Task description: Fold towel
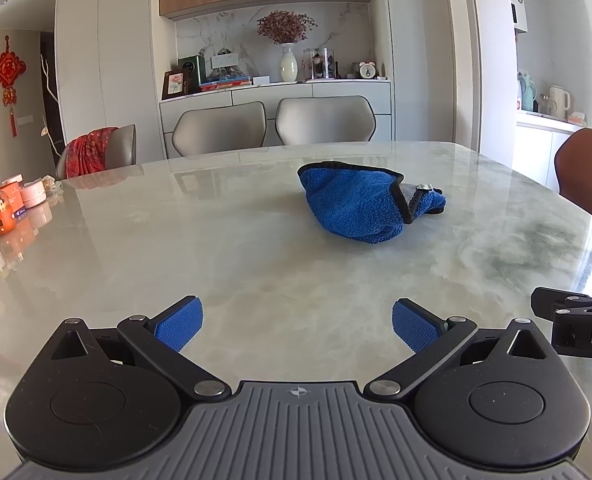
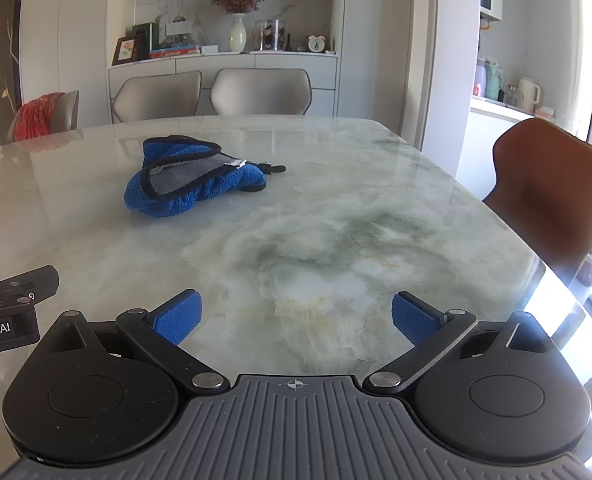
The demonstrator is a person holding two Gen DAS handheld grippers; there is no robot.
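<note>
A blue towel [image 1: 355,204] with black trim and a grey inner side lies crumpled in a heap on the marble table [image 1: 256,248]. In the right wrist view the towel [image 2: 188,184] lies ahead and to the left. My left gripper [image 1: 297,322] is open and empty, low over the table, well short of the towel. My right gripper [image 2: 296,318] is open and empty too, beside the left one and nearer the table's right side. Each gripper's body shows at the edge of the other's view.
Several small jars and boxes [image 1: 12,208] stand at the table's left edge. Two grey chairs [image 1: 272,124] stand at the far side, one with a red cloth [image 1: 90,152] at the far left, and a brown chair [image 2: 551,192] at the right.
</note>
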